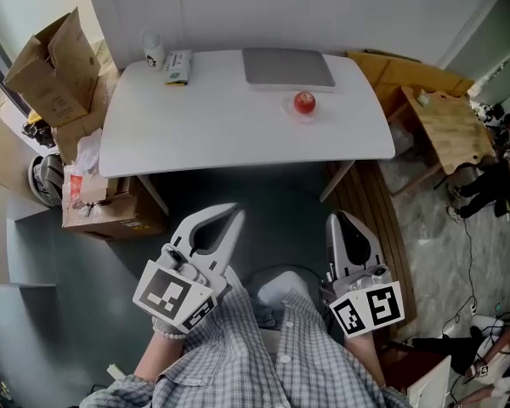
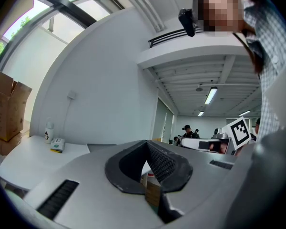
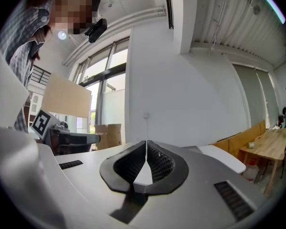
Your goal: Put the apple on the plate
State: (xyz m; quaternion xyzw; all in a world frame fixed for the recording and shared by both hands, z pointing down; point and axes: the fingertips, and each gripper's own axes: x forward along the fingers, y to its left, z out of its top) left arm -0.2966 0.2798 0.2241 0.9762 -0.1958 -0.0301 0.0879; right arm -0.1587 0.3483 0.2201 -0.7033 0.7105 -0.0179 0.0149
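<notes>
Left gripper view shows the left gripper (image 2: pixel 147 147) with its jaws closed tip to tip and nothing between the ribbed pads. The right gripper view shows the same for the right gripper (image 3: pixel 146 149): its jaws meet in a thin seam and it is empty. In the head view both are held low, just in front of the person's checked sleeves (image 1: pixel 238 355), over dark floor (image 1: pixel 255 189) and well apart from the worktop (image 1: pixel 221 130).

The apple (image 1: pixel 304 102) sits on the far right part of the worktop, just in front of a closed grey laptop (image 1: pixel 287 66). A pale ring (image 1: pixel 303 113) shows round its base. It may be the rim of a small clear plate, but it is too small to tell. If it is the plate, the task looks finished. If not, nothing has begun, since no other plate is in sight and neither gripper is near the fruit.

The worktop is white, smooth and mostly bare, with a small bottle (image 1: pixel 154 49) and a little carton (image 1: pixel 178 66) at its far left corner. It stands against a light wall (image 1: pixel 306 7). Cardboard boxes (image 1: pixel 55 66) are stacked to the left, and a wooden table (image 1: pixel 449 126) stands to the right.
</notes>
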